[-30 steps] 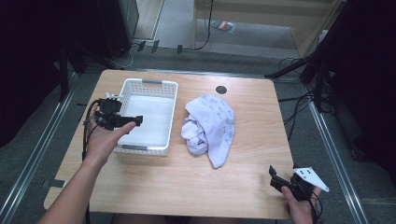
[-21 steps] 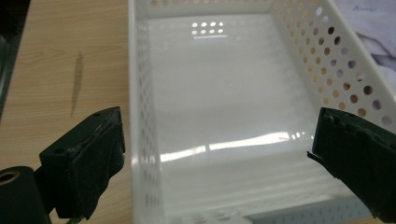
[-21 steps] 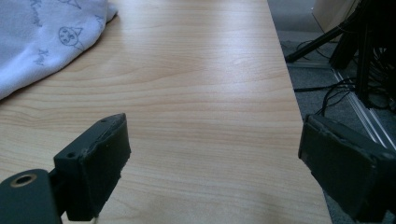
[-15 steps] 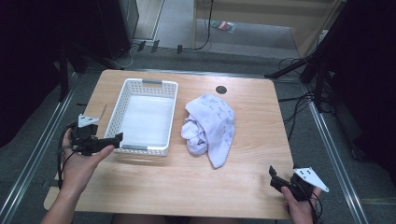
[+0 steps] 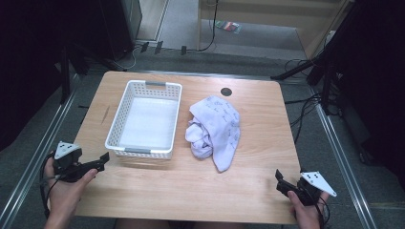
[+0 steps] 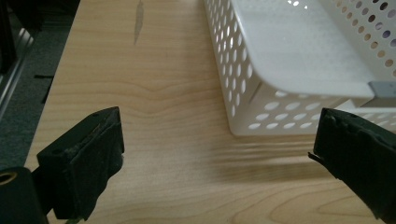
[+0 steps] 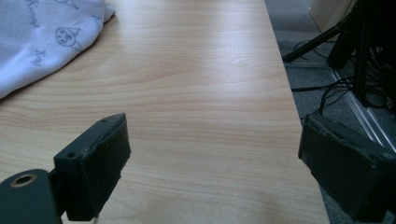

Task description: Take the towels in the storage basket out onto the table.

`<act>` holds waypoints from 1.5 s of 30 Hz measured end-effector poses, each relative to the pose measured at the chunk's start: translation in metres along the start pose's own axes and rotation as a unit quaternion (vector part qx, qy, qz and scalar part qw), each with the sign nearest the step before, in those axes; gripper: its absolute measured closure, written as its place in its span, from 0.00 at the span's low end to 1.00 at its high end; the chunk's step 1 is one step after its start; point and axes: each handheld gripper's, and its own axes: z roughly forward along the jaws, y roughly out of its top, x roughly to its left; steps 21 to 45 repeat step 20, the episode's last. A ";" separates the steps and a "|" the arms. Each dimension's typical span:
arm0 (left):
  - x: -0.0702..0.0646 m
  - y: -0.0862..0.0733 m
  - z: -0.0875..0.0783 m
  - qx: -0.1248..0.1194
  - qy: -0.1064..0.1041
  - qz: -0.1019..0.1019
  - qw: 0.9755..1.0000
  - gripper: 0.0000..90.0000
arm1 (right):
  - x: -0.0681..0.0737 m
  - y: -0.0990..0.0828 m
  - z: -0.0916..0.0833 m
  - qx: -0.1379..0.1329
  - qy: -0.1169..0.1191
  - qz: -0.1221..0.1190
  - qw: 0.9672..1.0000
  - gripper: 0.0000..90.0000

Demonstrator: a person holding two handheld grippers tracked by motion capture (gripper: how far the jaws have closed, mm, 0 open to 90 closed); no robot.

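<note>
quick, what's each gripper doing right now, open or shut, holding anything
Left gripper: open, holding nothing, near the white basket.
Right gripper: open, holding nothing, over bare table.

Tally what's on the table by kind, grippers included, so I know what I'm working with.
White perforated basket: 1
Pale printed cloth, crumpled: 1
Handheld grippers: 2, the left gripper and the right gripper, both with jaws open and holding nothing
Total: 4

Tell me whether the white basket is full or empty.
Empty. The white basket shows a bare white floor in the high view; the crumpled cloth lies beside it on the table.
</note>
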 end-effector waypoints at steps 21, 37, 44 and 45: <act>0.036 -0.037 0.015 -0.023 -0.011 -0.034 0.999 0.00 | 0.001 0.000 0.000 0.001 -0.002 0.000 1.000 0.10; 0.036 -0.037 0.015 -0.023 -0.011 -0.034 0.999 0.00 | 0.001 0.000 0.000 0.001 -0.002 0.000 1.000 0.10; 0.036 -0.037 0.015 -0.023 -0.011 -0.034 0.999 0.00 | 0.001 0.000 0.000 0.001 -0.002 0.000 1.000 0.10; 0.036 -0.037 0.015 -0.023 -0.011 -0.034 0.999 0.00 | 0.001 0.000 0.000 0.001 -0.002 0.000 1.000 0.10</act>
